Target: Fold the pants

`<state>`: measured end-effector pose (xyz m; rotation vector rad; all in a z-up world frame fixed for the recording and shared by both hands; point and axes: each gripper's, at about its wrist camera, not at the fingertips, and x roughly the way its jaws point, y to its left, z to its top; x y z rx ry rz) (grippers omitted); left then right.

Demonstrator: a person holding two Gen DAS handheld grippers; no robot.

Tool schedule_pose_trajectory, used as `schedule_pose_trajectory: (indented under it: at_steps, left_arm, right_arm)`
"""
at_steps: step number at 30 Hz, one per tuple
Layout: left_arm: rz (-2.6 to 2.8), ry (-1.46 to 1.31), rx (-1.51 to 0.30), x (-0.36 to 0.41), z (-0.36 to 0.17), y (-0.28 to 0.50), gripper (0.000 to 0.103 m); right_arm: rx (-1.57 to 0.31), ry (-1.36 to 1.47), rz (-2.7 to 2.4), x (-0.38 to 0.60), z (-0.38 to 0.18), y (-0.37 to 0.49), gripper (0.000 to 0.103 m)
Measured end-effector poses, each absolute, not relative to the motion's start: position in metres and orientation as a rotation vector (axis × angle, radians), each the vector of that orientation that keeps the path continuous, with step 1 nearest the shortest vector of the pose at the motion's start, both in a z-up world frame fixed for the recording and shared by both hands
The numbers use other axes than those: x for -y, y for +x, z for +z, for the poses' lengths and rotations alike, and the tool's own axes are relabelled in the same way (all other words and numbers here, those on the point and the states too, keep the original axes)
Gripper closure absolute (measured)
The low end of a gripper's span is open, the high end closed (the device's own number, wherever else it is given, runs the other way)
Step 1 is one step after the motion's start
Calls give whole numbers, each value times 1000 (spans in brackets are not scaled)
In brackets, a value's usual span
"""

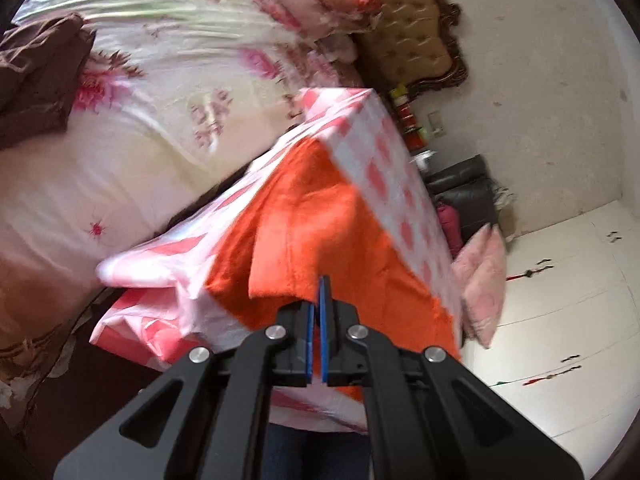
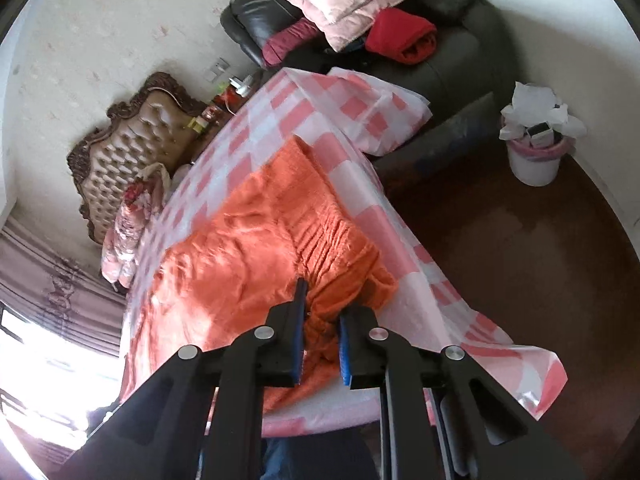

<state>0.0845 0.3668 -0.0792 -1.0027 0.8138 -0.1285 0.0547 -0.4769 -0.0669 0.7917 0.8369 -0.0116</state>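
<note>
- Left gripper (image 1: 320,312) has its blue pads pressed almost together, with a thin sliver of orange between them; I judge it is pinching an edge of the orange pants (image 1: 320,232), though motion blur leaves the bite itself unclear.
- Right gripper (image 2: 322,320) stands partly spread, with gathered fabric near the elastic waistband (image 2: 336,232) bunched between the pads; whether it grips firmly I cannot tell.
- Pants lie spread on the surface (image 2: 240,136), which is covered in a pink-and-white checked cloth, toward the near edge where both tools reach easily.
- Placement makes sense: a flat, cleared area lets the fabric be laid over itself without snagging.
- One tool at each end of the near edge suggests control of both corners, so the fold would come up evenly rather than twist.
- Waistband ruching is thick, so it likely needs a wider bite than the thin hem.
- Bed (image 1: 140,140) and dark sofa (image 2: 440,52) sit beside the surface, apart from the work.
</note>
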Motion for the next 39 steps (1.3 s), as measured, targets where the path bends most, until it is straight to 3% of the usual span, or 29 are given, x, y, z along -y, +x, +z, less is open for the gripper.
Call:
schedule_pose_trajectory:
  at_steps: [3,11,18,20,22,23,24,32,35,39]
  left_arm:
    - [-131,-976,-774,-365,-64,77,102]
    - [-64,-948,-900,-361,-114,65,101]
    - [-80,-846,-881,-358,-111,64,86]
    - [-72,-827,-882,-359,-109,62,86]
    - [-39,-793,-868,-361,-105,61,70]
    - [-17,-771,-854,-363,-101,60,64]
    - [17,-748,-854,-364,-98,60,50]
    - [-6,-492,-767,-360,-55,142,50]
    - [-22,-445,-841,-365,-64,185,65]
    - [-60,-360,-926,-355,-76,218,65]
  right_arm:
    - [-785,779,15,474,-47,48,90]
    - [-865,661,-74,469,-74,48,90]
    - [-892,442,-162,448,-66,51,90]
    - [-895,365,-196,440,-66,50,89]
    - [-894,305,-228,435,-66,50,84]
    - [-893,273,-254,432,-65,50,73]
    - [-893,229,-290,429,-64,50,65]
    - [-888,-1,-422,403,-65,52,62]
    - [-882,-2,-441,402,-66,50,62]
    - [-876,9,-452,401,-67,50,62]
